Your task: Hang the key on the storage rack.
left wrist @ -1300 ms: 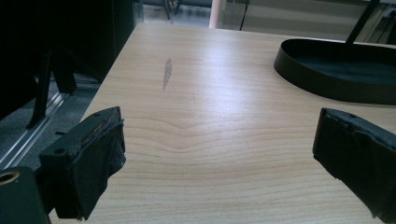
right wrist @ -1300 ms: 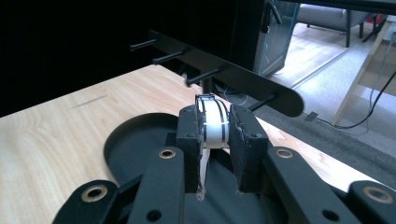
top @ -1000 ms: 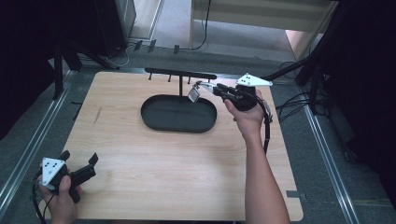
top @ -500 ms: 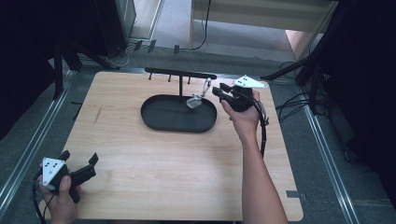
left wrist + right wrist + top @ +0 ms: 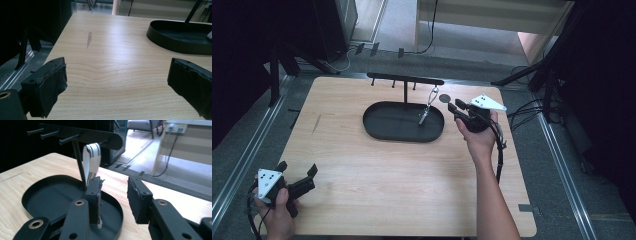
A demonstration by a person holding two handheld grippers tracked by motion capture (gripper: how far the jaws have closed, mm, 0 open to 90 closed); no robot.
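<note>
A black oval tray [image 5: 382, 131] sits at the back middle of the wooden table, and a post rises from it to a black bar with pegs [image 5: 404, 78]. A pale metallic loop [image 5: 431, 97] hangs from the rightmost peg, its lower end down in the tray. My right gripper [image 5: 455, 107] is just right of the loop, open and holding nothing. In the right gripper view the loop [image 5: 91, 161] hangs just beyond the left jaw of that gripper [image 5: 115, 192], outside the gap. My left gripper [image 5: 298, 169] rests open at the front left corner, and its jaws stand wide over bare wood [image 5: 115, 75].
The tray [image 5: 175, 40] lies far ahead and to the right of the left gripper. A small dark mark [image 5: 445, 98] sits on the table behind the right gripper. Metal rails run along both table sides, and cables lie on the floor at right.
The right gripper has drawn back to the right and slightly nearer, away from the loop, which now hangs from the peg. The left gripper has stayed put.
</note>
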